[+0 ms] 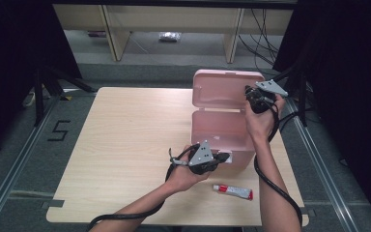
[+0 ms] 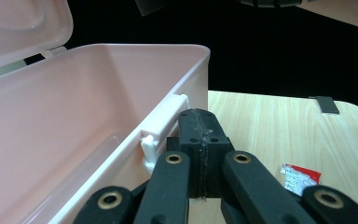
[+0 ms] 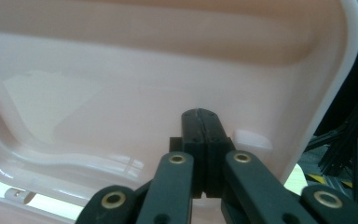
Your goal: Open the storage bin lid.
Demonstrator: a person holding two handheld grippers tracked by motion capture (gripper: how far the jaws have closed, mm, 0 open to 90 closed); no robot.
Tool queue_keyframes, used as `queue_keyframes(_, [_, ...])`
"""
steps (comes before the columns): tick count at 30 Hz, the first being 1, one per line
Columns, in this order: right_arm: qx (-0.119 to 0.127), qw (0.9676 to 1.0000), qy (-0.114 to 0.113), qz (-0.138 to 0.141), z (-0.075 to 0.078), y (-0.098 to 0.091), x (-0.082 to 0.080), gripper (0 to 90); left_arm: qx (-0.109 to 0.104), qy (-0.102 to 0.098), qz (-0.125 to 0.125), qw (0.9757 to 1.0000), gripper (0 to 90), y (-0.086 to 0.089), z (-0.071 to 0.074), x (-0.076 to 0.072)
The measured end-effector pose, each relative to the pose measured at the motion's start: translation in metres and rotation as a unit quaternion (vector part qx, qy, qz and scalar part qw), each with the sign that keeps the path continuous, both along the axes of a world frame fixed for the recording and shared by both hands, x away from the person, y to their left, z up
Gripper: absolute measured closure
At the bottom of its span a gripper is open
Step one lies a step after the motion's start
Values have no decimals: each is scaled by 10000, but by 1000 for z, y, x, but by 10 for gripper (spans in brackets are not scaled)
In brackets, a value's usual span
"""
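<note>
Right gripper (image 1: 252, 100), jaws pressed together, props lid (image 1: 222, 89) open at 12 o'clock; left gripper (image 1: 222, 157), likewise closed, steadies box (image 1: 222, 130) front

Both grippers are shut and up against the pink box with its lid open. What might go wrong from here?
1. The right gripper presses its closed tips on the raised lid without clamping it; the lid might slip off and drop shut.
2. The left gripper only leans on the pink box by the white latch, so the box may slide.
3. The tube lies near the table's front edge, beside the forearm; a sweep might knock it off.
</note>
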State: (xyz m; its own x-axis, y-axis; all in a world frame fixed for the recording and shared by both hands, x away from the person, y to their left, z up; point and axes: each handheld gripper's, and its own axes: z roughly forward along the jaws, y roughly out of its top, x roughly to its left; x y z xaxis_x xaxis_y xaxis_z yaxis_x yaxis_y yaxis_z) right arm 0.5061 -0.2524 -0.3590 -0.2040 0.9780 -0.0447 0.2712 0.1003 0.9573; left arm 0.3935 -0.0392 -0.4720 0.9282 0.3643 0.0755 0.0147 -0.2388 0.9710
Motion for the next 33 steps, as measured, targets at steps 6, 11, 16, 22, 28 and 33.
queue_keyframes(6, [62,10000,46,-16,-3,1,2,900,15,3,-4,10000,894,0,0,0])
queue_keyframes(11, [43,10000,84,-16,-4,1,5,900,41,-26,-31,10000,894,0,1,0])
queue_keyframes(16, [-37,9999,127,-38,-6,1,7,900,47,-29,-31,10000,894,0,1,0])
queue_keyframes(22, [-59,9997,210,-65,-10,2,11,900,50,-29,-36,10000,894,0,1,0])
queue_keyframes(28, [-84,9995,312,-48,-12,3,14,900,54,-27,-37,10000,894,0,1,1])
queue_keyframes(33, [-117,9994,319,-86,-14,4,17,900,52,-7,-10,10000,894,0,1,0])
